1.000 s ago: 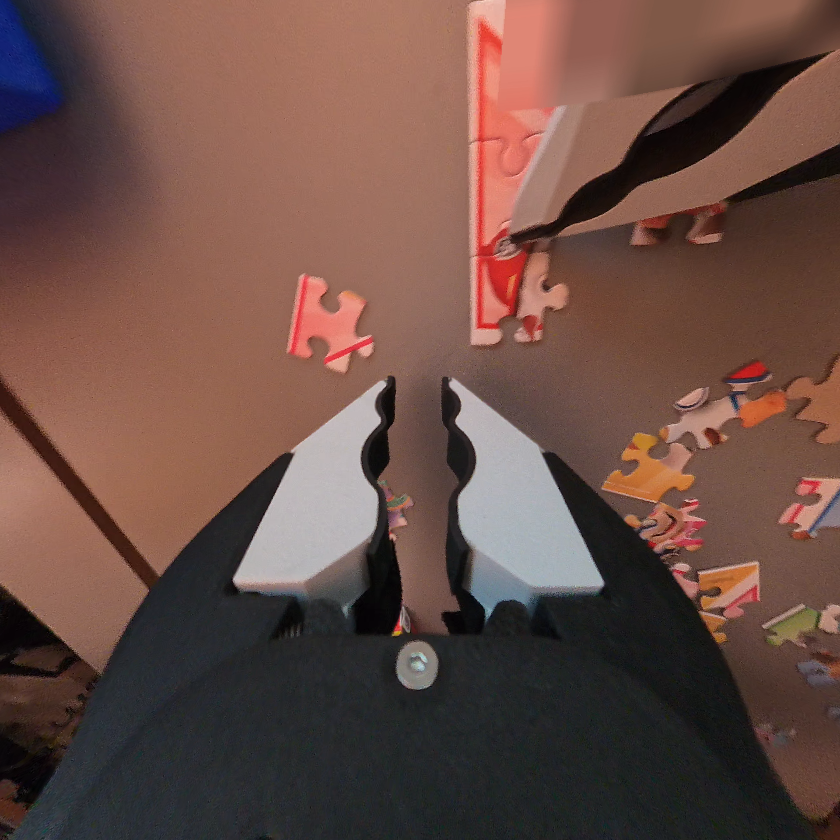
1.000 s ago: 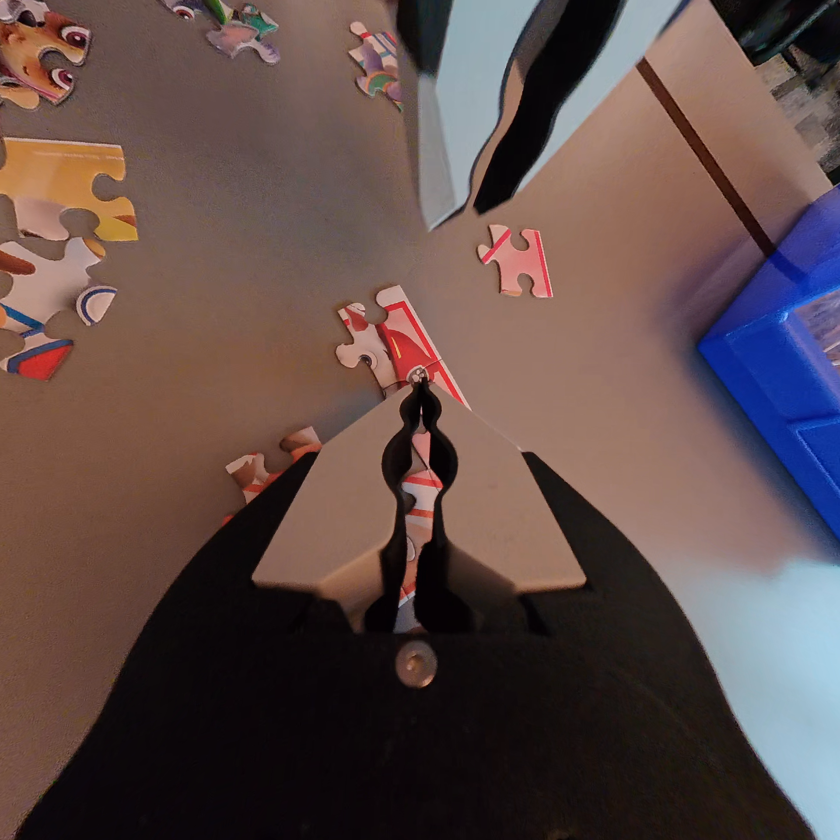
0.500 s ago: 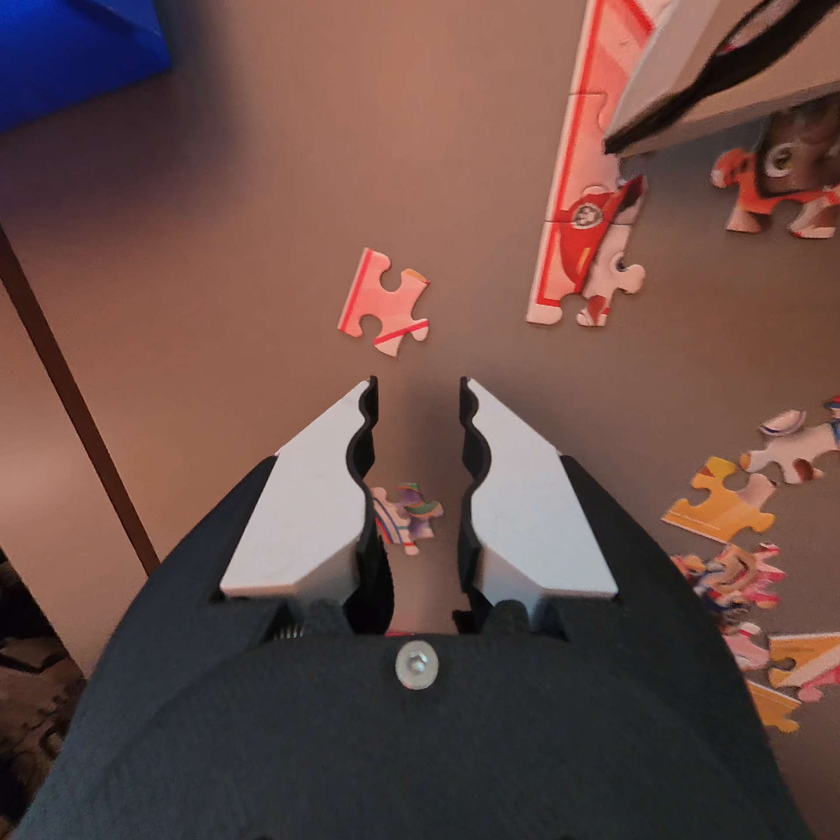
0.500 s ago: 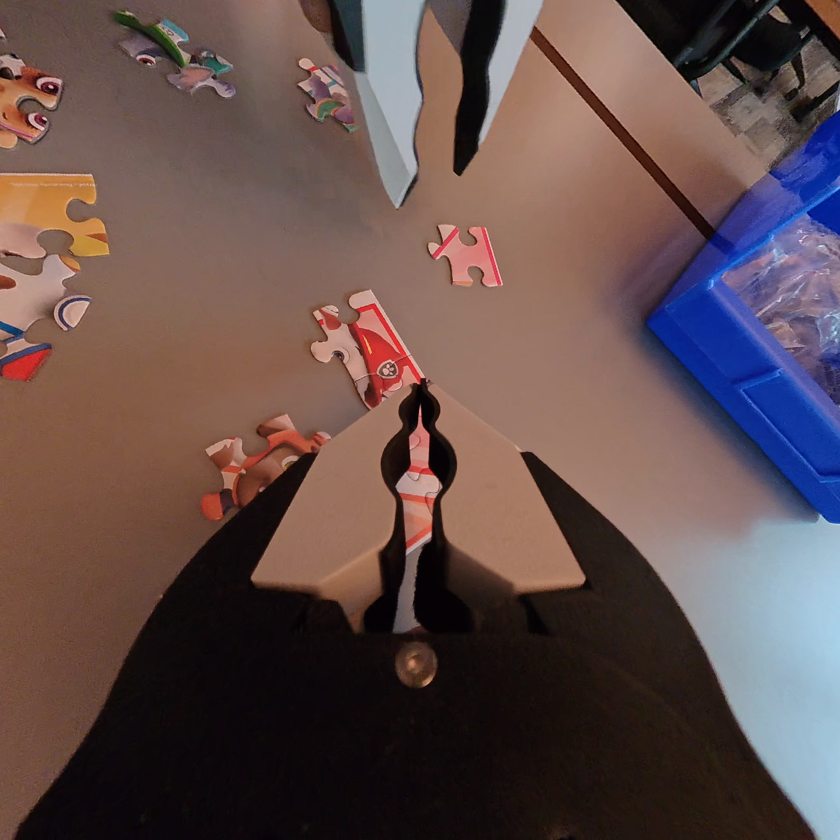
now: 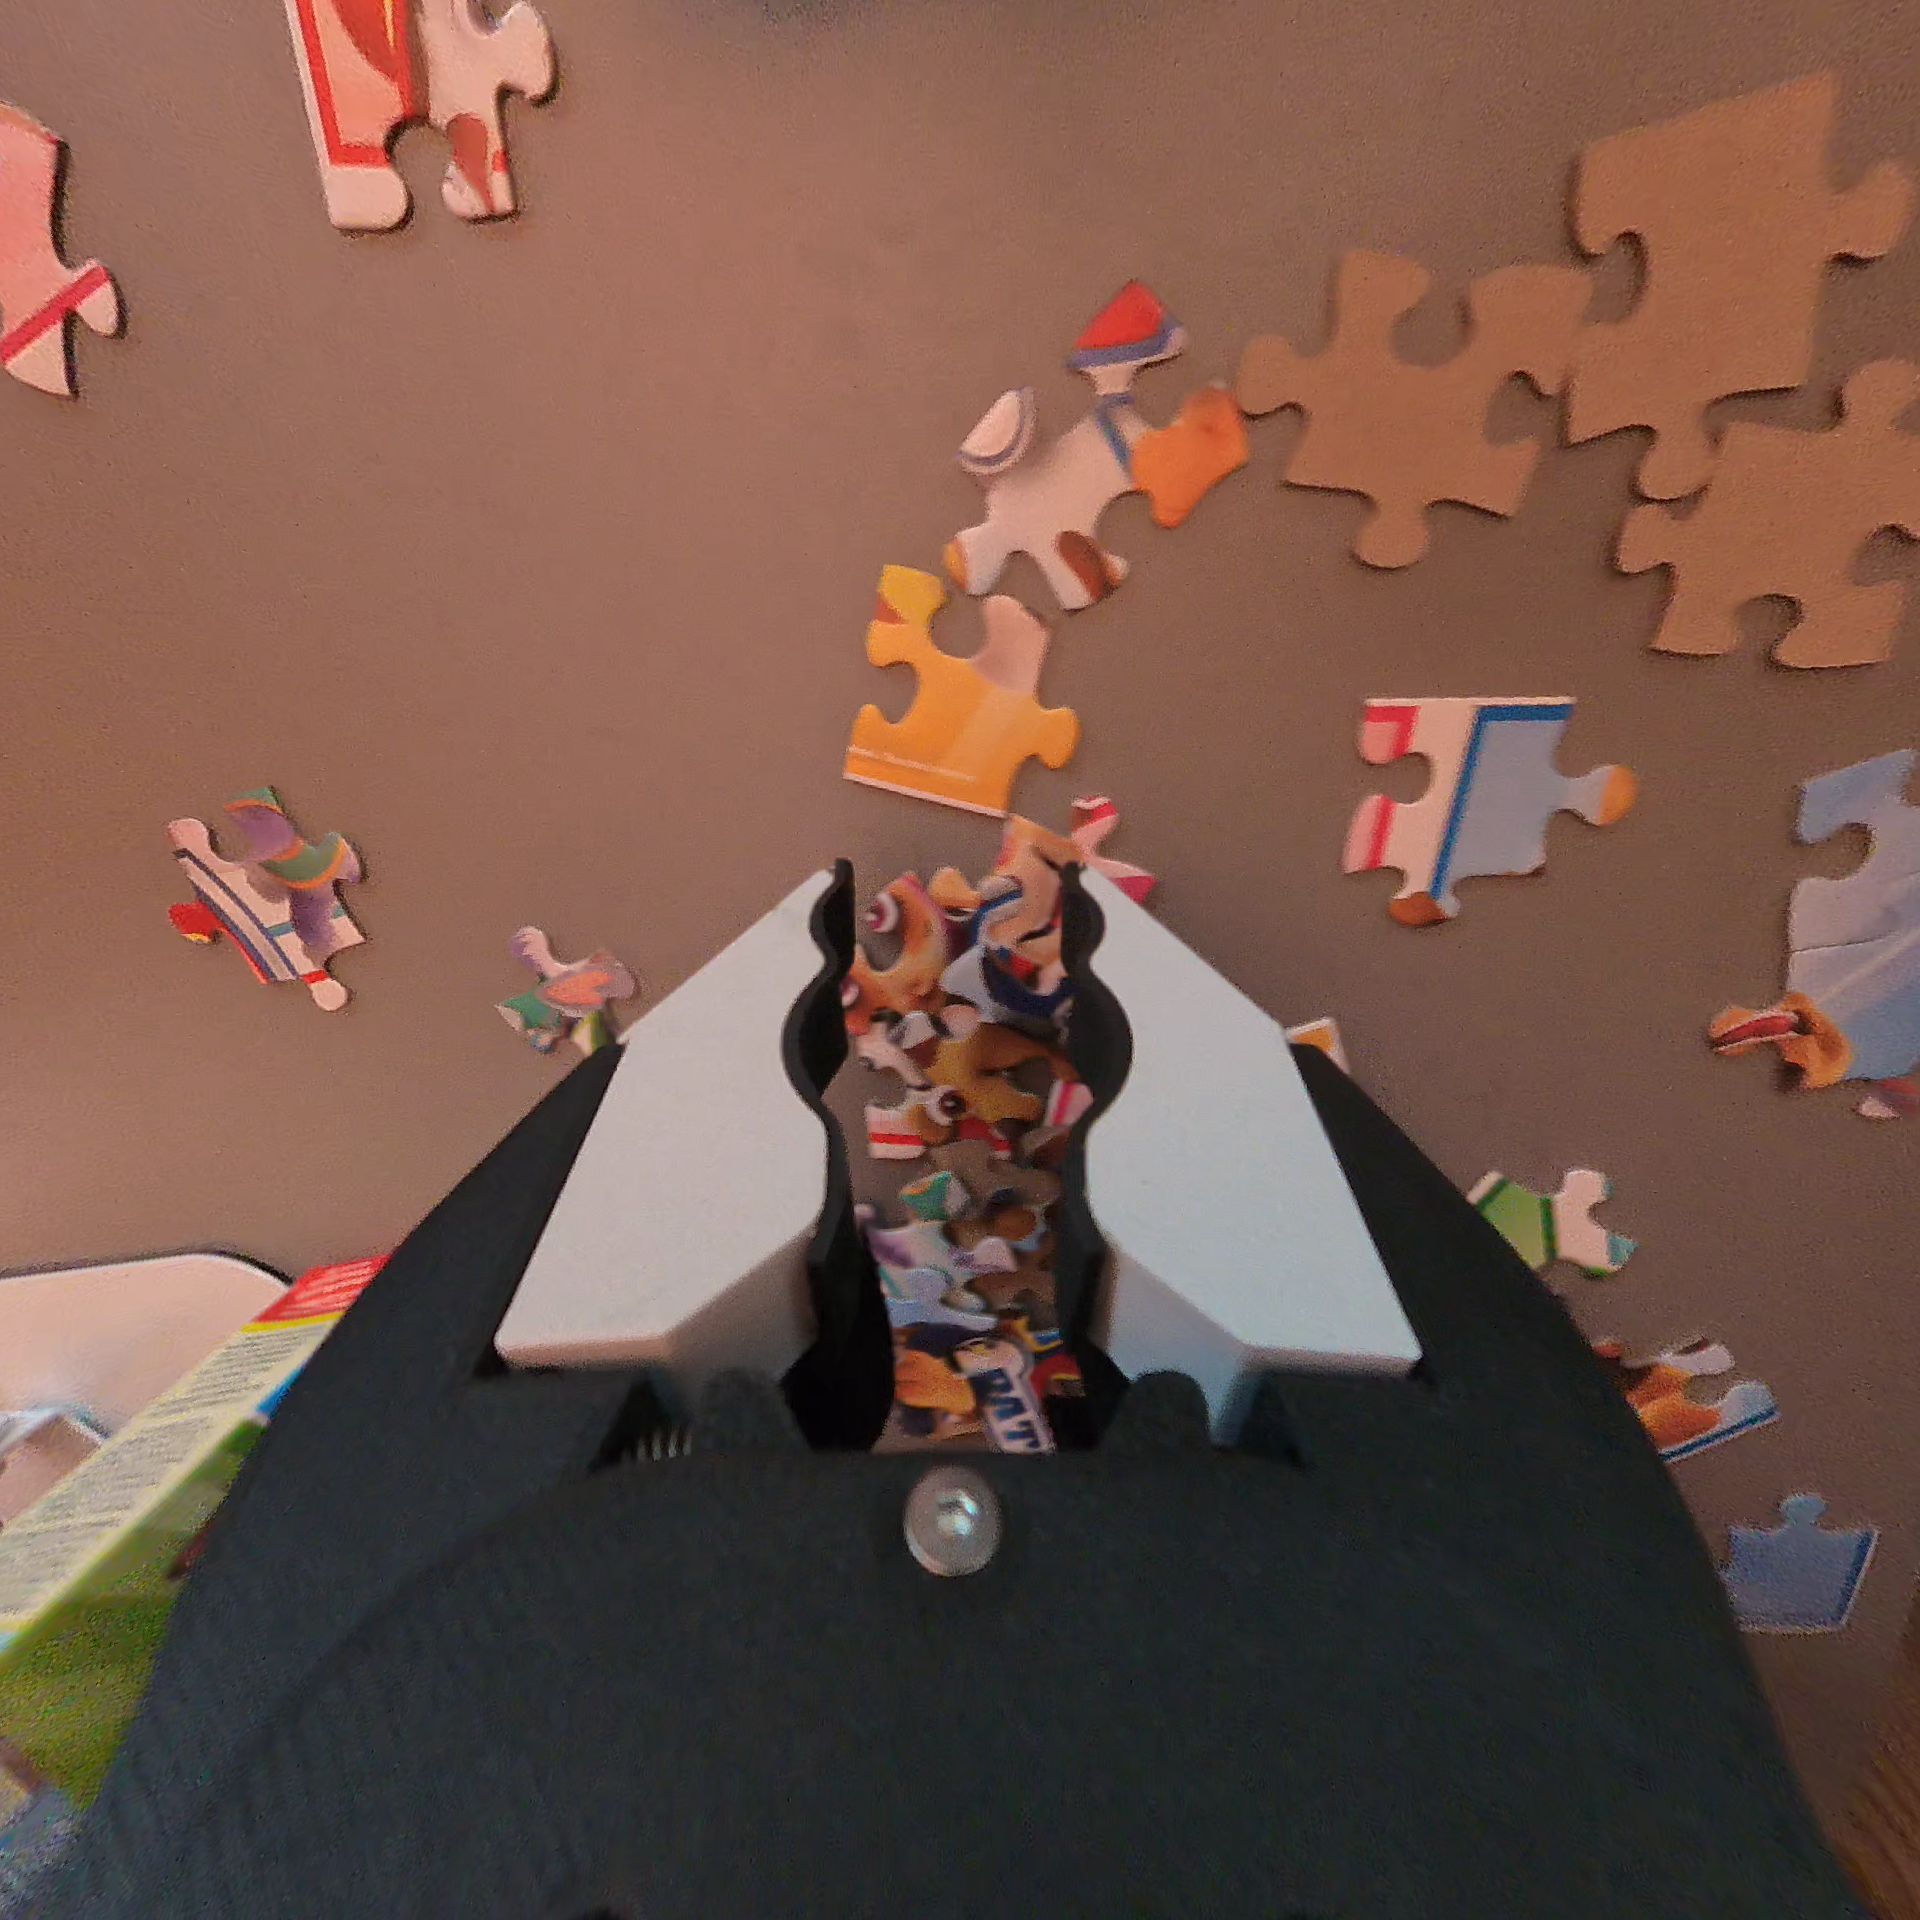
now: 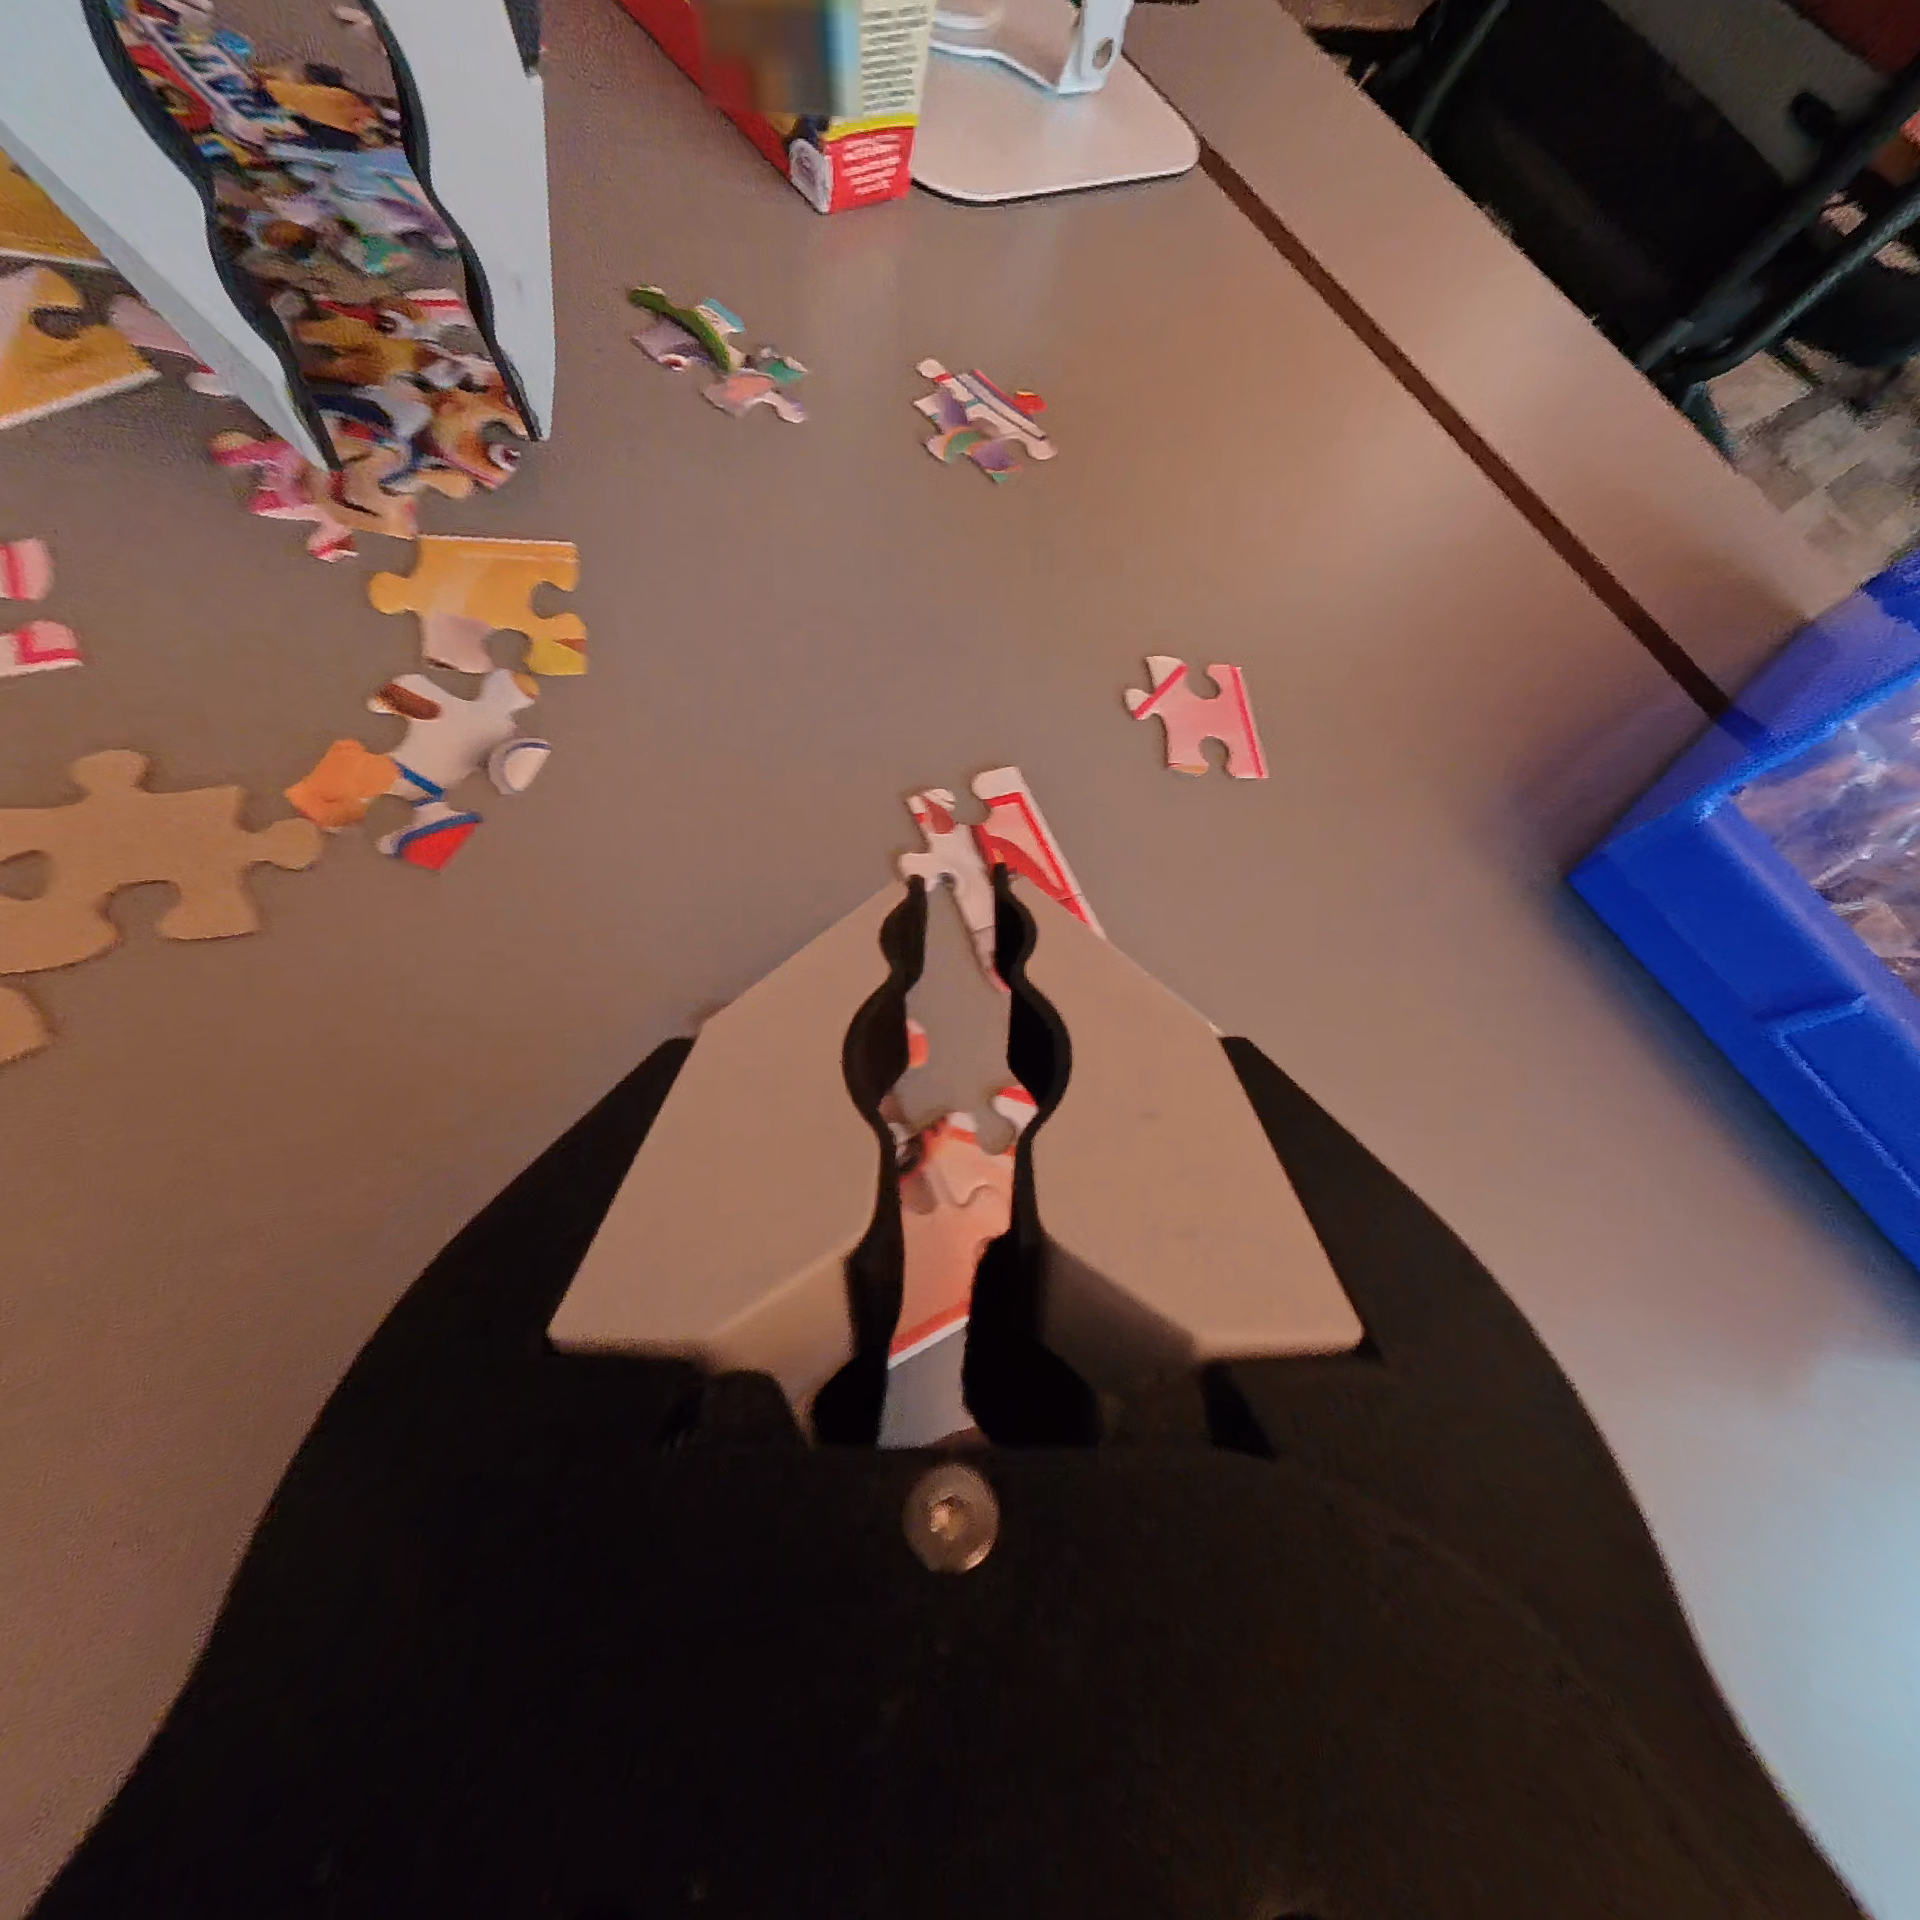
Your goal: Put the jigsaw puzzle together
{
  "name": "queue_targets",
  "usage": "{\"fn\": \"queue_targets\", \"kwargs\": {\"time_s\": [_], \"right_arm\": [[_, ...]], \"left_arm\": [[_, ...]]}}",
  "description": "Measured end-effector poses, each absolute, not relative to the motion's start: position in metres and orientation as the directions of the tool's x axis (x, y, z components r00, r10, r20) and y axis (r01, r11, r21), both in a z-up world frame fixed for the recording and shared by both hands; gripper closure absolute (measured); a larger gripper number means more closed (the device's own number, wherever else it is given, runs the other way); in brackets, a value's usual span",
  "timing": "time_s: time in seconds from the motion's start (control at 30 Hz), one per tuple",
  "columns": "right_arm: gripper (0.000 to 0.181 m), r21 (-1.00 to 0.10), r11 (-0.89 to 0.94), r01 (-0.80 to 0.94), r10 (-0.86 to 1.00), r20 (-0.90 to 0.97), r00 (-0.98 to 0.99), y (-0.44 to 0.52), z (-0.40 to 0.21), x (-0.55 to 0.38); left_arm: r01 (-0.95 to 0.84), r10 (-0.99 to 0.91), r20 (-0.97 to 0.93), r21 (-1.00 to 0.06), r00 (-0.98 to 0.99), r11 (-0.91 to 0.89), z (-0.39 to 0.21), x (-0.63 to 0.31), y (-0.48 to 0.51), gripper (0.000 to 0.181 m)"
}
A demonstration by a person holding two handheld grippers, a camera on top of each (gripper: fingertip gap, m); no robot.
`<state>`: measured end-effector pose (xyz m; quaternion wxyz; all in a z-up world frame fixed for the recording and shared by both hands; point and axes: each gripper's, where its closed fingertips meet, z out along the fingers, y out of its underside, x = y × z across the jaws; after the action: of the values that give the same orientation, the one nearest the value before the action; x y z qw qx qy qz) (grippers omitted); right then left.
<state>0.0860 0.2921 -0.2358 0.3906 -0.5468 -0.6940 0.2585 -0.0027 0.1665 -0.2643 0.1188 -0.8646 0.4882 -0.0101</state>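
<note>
The joined strip of red-bordered edge pieces (image 6: 1003, 842) is the only assembled part on show, lying on the counter (image 6: 831, 644) just beyond the tips of the right gripper (image 6: 953, 883) and running back under it (how many pieces it holds cannot be told, since the gripper hides most of it). By my reading the puzzle is barely begun. At about two o'clock from the strip's end a loose pink edge piece (image 6: 1200, 719) lies apart, unjoined. Toward ten o'clock sit a yellow piece (image 6: 488, 603) and a white-and-orange piece (image 6: 436, 764), and at nine o'clock some face-down brown pieces (image 6: 135, 862) that would need turning over. Farther off at eleven o'clock a heap of mixed pieces (image 5: 966, 1049) lies under the left gripper (image 5: 951, 883), which hangs over it with jaws parted and nothing between them. The right jaws are also slightly parted and grip nothing. More strays dot the counter at twelve o'clock, before a puzzle box (image 6: 831, 114) and a white stand base (image 6: 1049, 135); a blue bin (image 6: 1766, 935) stands at three o'clock. Nearly all sorting and joining remains.
</note>
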Motion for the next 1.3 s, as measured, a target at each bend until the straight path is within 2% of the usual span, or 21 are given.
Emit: {"fn": "queue_targets", "kwargs": {"time_s": [0.13, 0.27, 0.33, 0.47, 0.53, 0.63, 0.73, 0.8, 0.83, 0.97, 1.0, 1.03, 1.1, 1.3], "right_arm": [[0.152, -0.767, 0.210, 0.606, 0.976, 0.134, -0.169, 0.238, -0.237, 0.101], [0.143, -0.701, 0.197, 0.685, 0.976, 0.071, -0.208, 0.185, -0.256, 0.130], [0.138, -0.689, 0.175, 0.703, 0.981, 0.061, -0.185, 0.170, -0.262, 0.143], [0.127, -0.732, 0.189, 0.655, 0.974, 0.053, -0.222, 0.127, -0.264, 0.146], [0.111, -0.696, 0.238, 0.677, 0.964, 0.084, -0.252, 0.115, -0.273, 0.144], [0.112, -0.695, 0.252, 0.674, 0.948, 0.037, -0.317, 0.094, -0.275, 0.142], [0.121, -0.678, 0.258, 0.688, 0.940, 0.012, -0.341, 0.084, -0.276, 0.151], [0.115, -0.684, 0.249, 0.686, 0.939, -0.004, -0.344, 0.080, -0.276, 0.157], [0.118, -0.683, 0.253, 0.685, 0.937, -0.002, -0.349, 0.077, -0.276, 0.161], [0.083, -0.631, 0.276, 0.725, 0.938, 0.014, -0.345, 0.076, -0.280, 0.168], [0.082, -0.624, 0.299, 0.722, 0.935, 0.038, -0.354, 0.077, -0.282, 0.167], [0.081, -0.622, 0.322, 0.714, 0.929, 0.062, -0.364, 0.077, -0.283, 0.166], [0.090, -0.592, 0.364, 0.719, 0.923, 0.123, -0.366, 0.081, -0.285, 0.168], [0.126, -0.503, 0.503, 0.703, 0.858, 0.392, -0.333, 0.088, -0.288, 0.181]], "left_arm": [[-0.812, -0.835, -0.090, -0.312, 0.542, -0.493, -0.261, 0.019, 0.145, 0.144], [-0.787, -0.854, -0.058, -0.425, 0.517, -0.448, -0.259, 0.055, 0.131, 0.146], [-0.798, -0.867, -0.074, -0.436, 0.493, -0.417, -0.265, 0.069, 0.130, 0.145], [-0.807, -0.875, -0.081, -0.434, 0.478, -0.401, -0.278, 0.085, 0.135, 0.150], [-0.793, -0.871, -0.074, -0.457, 0.485, -0.403, -0.276, 0.090, 0.138, 0.153], [-0.788, -0.869, -0.081, -0.468, 0.489, -0.400, -0.272, 0.091, 0.137, 0.153], [-0.783, -0.853, -0.114, -0.472, 0.509, -0.404, -0.263, 0.086, 0.132, 0.152], [-0.761, -0.835, -0.114, -0.493, 0.538, -0.423, -0.256, 0.080, 0.127, 0.154], [-0.750, -0.824, -0.117, -0.500, 0.554, -0.433, -0.253, 0.076, 0.125, 0.154], [-0.699, -0.799, -0.092, -0.551, 0.594, -0.456, -0.247, 0.072, 0.114, 0.155], [-0.692, -0.796, -0.089, -0.557, 0.599, -0.459, -0.247, 0.073, 0.111, 0.155], [-0.691, -0.797, -0.089, -0.562, 0.598, -0.456, -0.247, 0.075, 0.108, 0.155], [-0.696, -0.806, -0.090, -0.565, 0.586, -0.443, -0.247, 0.083, 0.100, 0.155], [-0.725, -0.811, -0.150, -0.559, 0.565, -0.401, -0.247, 0.095, 0.083, 0.154]]}}
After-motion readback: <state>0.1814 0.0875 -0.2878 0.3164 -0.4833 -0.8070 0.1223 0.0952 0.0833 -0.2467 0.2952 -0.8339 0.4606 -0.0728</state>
